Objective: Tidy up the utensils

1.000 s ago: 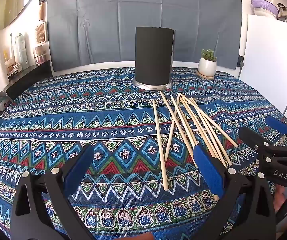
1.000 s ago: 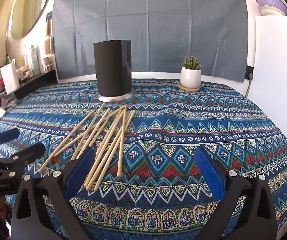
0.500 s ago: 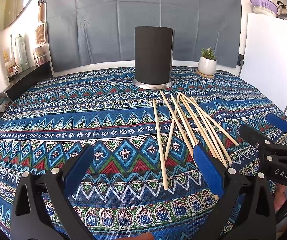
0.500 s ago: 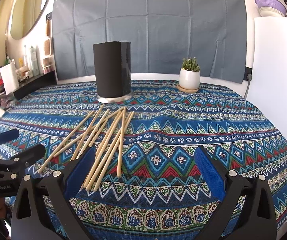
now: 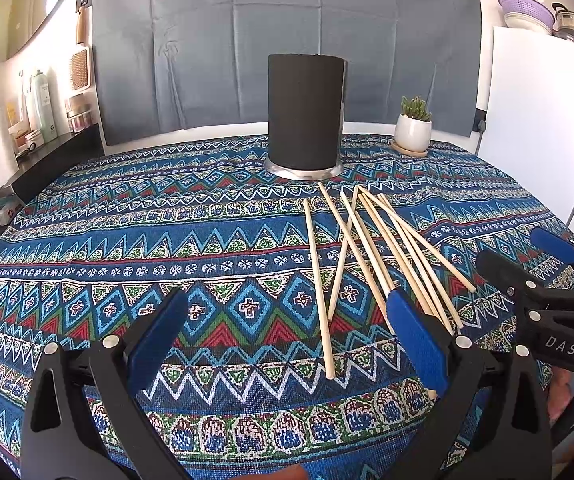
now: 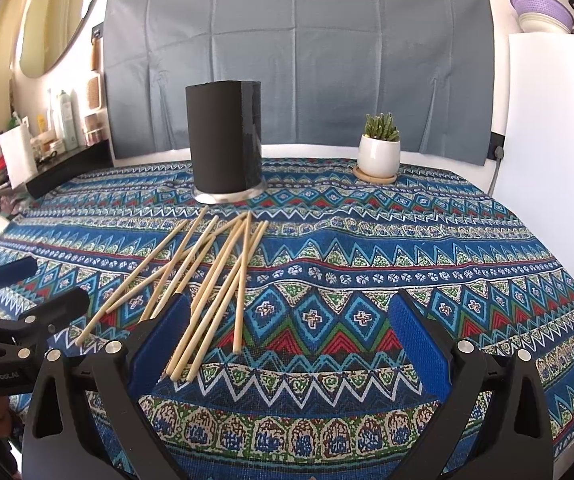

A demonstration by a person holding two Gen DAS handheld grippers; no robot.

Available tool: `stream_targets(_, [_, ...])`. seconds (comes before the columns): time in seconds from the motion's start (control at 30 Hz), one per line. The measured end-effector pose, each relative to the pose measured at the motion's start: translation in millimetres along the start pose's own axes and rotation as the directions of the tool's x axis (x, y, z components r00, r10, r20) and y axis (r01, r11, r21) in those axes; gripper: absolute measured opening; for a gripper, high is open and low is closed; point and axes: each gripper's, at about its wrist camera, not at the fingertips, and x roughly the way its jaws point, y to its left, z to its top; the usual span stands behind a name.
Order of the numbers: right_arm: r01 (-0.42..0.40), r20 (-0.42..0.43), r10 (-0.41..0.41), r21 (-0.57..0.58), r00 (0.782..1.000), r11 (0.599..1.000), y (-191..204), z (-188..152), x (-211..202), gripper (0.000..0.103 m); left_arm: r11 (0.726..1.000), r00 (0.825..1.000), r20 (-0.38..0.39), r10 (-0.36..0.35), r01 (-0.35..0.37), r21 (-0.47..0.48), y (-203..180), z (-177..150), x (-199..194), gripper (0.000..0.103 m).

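Several wooden chopsticks (image 5: 371,252) lie fanned out on the patterned tablecloth (image 5: 135,248), in front of a tall black cylindrical holder (image 5: 306,114). My left gripper (image 5: 287,340) hovers near the table's front edge, open and empty, with the sticks at its right finger. In the right wrist view the same chopsticks (image 6: 211,280) lie left of centre below the holder (image 6: 225,146). My right gripper (image 6: 287,342) is open and empty, its left finger over the sticks' near ends. Each gripper shows at the other view's edge.
A small potted succulent (image 6: 379,152) on a wooden coaster stands at the back right. A white appliance (image 5: 539,120) borders the table's right side. A dark shelf with bottles (image 5: 39,108) runs along the left wall. A grey cloth hangs behind.
Both grippers have barely shifted; the views are almost the same. The chopsticks and the holder lie as before.
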Motion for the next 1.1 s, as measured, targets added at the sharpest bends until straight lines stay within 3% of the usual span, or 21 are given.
stream_targets(1.1, [0.002,-0.017,-0.002,-0.002,1.000,1.000,0.5,-1.2,4.6,0.095,1.000,1.000,0.013,0.011,-0.011,0.003,0.4,1.2,-3.0,0.097])
